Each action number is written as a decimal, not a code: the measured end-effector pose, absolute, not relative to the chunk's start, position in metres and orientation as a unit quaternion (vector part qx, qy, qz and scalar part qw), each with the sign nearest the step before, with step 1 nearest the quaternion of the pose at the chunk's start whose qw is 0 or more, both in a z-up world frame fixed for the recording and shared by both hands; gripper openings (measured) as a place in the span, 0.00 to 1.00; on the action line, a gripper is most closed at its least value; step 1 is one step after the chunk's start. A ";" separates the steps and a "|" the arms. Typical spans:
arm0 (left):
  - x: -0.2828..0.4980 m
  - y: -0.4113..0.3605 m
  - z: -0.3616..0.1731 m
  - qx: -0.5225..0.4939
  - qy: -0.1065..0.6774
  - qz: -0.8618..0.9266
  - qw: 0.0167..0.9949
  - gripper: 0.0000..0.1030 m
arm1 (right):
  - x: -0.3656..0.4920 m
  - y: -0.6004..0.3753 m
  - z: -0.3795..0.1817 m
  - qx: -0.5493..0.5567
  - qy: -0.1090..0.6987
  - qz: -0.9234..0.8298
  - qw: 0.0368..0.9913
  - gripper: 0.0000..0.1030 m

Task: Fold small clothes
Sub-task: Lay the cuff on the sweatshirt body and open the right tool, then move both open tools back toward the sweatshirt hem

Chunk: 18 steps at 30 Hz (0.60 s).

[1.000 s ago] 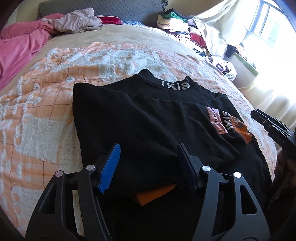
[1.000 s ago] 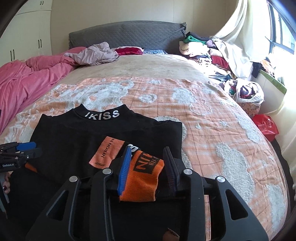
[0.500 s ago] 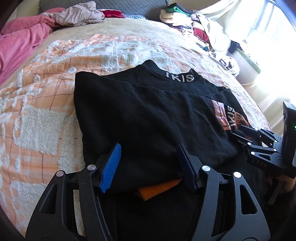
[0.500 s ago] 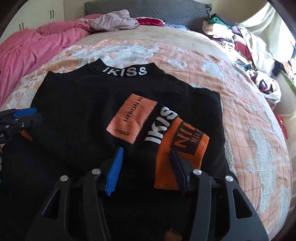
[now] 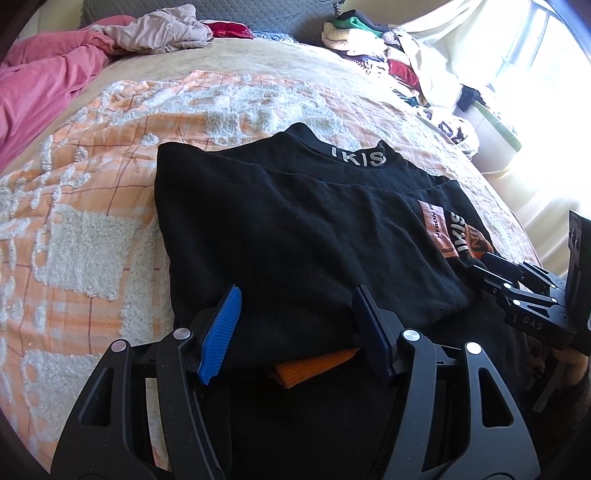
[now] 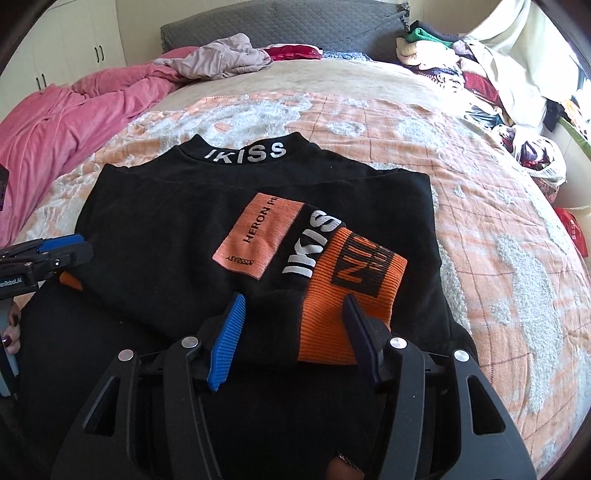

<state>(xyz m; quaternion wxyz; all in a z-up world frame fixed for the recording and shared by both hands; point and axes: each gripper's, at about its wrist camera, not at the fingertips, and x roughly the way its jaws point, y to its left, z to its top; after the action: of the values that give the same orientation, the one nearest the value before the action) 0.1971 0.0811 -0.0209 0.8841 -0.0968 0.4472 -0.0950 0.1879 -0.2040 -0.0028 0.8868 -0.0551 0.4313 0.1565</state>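
Observation:
A black sweater (image 5: 295, 221) with "IKISS" on its collar lies partly folded on the bed, also in the right wrist view (image 6: 177, 236). Its orange cuff (image 6: 351, 291) and a peach patch (image 6: 258, 236) lie on top. My left gripper (image 5: 295, 325) is open over the sweater's near left fold, above another orange cuff (image 5: 314, 365). My right gripper (image 6: 291, 336) is open just short of the orange cuff, holding nothing. Each gripper shows at the edge of the other's view.
The sweater lies on an orange and white blanket (image 6: 480, 184). A pink quilt (image 6: 74, 118) is at the left. Piled clothes (image 6: 461, 66) are at the back right. A grey headboard (image 6: 295, 26) stands behind.
My right gripper let go of the orange cuff, opened, and drew back from it. The sleeve now lies flat on the sweater. My left gripper stayed open in place.

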 end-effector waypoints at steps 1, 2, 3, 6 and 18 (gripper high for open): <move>0.197 0.081 -0.021 -0.096 0.447 -0.094 0.884 0.53 | 0.187 -0.205 -0.001 -0.052 0.430 0.157 0.887 0.52; 0.196 0.081 -0.020 -0.094 0.447 -0.094 0.885 0.53 | 0.187 -0.205 0.000 -0.050 0.429 0.157 0.888 0.52; 0.196 0.080 -0.020 -0.094 0.447 -0.094 0.885 0.53 | 0.186 -0.206 0.002 -0.048 0.427 0.158 0.889 0.52; 0.194 0.080 -0.018 -0.094 0.447 -0.095 0.885 0.53 | 0.184 -0.208 0.006 -0.042 0.423 0.160 0.891 0.56; 0.186 0.072 -0.005 -0.085 0.437 -0.097 0.890 0.71 | 0.176 -0.211 0.022 -0.027 0.398 0.162 0.902 0.88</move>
<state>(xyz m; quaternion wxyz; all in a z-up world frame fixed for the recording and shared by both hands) 0.1856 0.0715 -0.0053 0.8900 -0.0847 0.4375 -0.0969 0.1760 -0.2106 0.0225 0.9024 -0.0268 0.3983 0.1619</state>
